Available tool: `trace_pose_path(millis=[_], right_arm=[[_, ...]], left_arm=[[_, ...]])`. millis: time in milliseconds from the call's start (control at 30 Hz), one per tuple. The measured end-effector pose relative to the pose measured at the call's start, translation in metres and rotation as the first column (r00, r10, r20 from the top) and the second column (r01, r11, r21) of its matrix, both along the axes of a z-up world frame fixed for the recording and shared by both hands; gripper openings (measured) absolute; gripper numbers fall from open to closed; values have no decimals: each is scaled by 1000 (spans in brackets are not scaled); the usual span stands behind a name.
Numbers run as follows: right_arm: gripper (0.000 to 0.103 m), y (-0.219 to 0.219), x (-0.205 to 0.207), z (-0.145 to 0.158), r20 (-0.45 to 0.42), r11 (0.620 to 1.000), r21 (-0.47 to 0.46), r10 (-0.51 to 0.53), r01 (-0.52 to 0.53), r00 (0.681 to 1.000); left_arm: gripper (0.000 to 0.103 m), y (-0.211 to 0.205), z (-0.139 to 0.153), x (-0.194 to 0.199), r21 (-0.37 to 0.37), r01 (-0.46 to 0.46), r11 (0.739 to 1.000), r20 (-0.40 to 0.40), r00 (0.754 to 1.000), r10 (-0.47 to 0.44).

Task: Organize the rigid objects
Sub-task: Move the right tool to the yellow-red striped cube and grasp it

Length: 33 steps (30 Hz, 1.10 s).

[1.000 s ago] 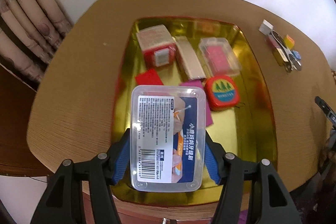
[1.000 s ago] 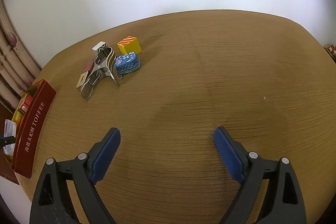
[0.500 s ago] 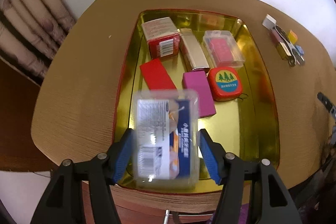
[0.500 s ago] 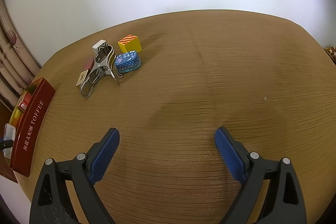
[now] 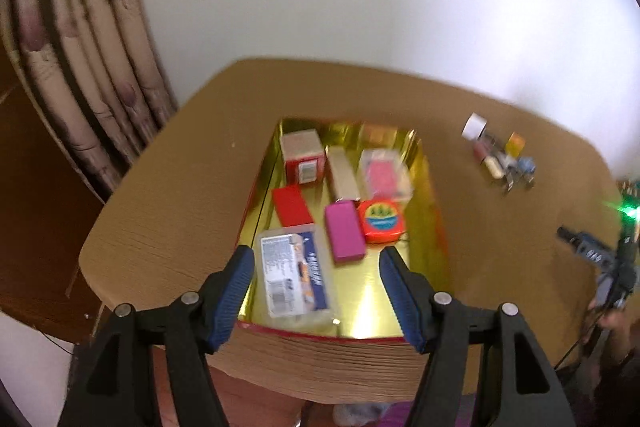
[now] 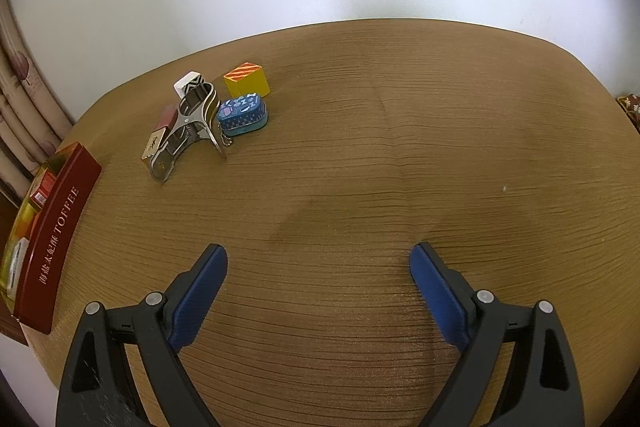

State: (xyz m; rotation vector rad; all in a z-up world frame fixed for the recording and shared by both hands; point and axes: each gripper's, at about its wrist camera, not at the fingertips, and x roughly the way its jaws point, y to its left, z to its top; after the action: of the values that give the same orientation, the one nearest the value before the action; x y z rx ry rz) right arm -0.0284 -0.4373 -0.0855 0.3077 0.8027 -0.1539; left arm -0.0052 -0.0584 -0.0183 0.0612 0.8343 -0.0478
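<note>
While left gripper (image 5: 316, 287) hung wide above the toothpick box (image 5: 294, 277) at the tin's (image 5: 434, 227) near edge, a careless pass risked clipping it; right gripper (image 6: 318, 297) wide, empty.

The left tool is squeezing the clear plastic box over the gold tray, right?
Not quite. The left tool is open and holds nothing; the clear plastic box lies in the gold tray, apart from both fingers. The left wrist view shows it.

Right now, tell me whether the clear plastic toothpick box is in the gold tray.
In: the clear plastic toothpick box lies flat in the gold tray.
</note>
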Motion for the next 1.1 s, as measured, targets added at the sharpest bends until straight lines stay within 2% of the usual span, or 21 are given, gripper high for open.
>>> trace_pose_path(millis=[100, 200, 300, 400, 433, 467, 500, 600, 700, 900, 1000, 1100], right_arm=[[91, 1, 0, 0, -3, 1000, -7, 0, 0, 1000], [91, 3, 3, 0, -11, 1000, -20, 1, -1, 1000], [91, 6, 7, -1, -20, 999, -36, 2, -3, 1000], [90, 7, 10, -1, -29, 999, -45, 2, -3, 1000], [81, 8, 12, 1, -38, 998, -58, 3, -5, 999], [66, 10, 12, 3, -38, 998, -61, 10, -13, 999], [61, 10, 16, 8, -40, 998, -50, 22, -24, 999], [59, 3, 34, 26, -53, 999, 31, 20, -19, 998], [59, 1, 60, 45, -53, 997, 68, 28, -24, 998], [61, 10, 123, 70, -68, 995, -24, 99, -100, 993], [63, 16, 154, 73, -117, 973, -155, 155, -172, 981], [63, 17, 176, 71, -159, 939, -208, 245, -276, 956]], left_arm=[[67, -10, 2, -23, -41, -10, 999, 64, 998, 12], [67, -18, -1, -37, -80, 28, 996, 104, 994, -20], [67, -25, -6, -43, -35, 17, 999, 136, 991, -12], [67, -21, -11, -42, -51, 10, 999, 122, 992, -3], [67, -19, -13, -41, -52, 6, 999, 121, 993, 1], [67, -18, -14, -41, -46, 1, 999, 123, 992, 5], [67, -17, -15, -41, -31, -12, 999, 129, 991, 16], [67, -16, -16, -41, -30, -17, 999, 136, 990, 21], [67, -17, -16, -41, -23, -16, 1000, 135, 991, 19], [67, -19, -19, -38, 4, -11, 1000, 135, 991, 10], [67, -17, -24, -31, -4, -15, 1000, 99, 995, 15], [67, -11, -28, -25, -32, -29, 999, 71, 997, 31]])
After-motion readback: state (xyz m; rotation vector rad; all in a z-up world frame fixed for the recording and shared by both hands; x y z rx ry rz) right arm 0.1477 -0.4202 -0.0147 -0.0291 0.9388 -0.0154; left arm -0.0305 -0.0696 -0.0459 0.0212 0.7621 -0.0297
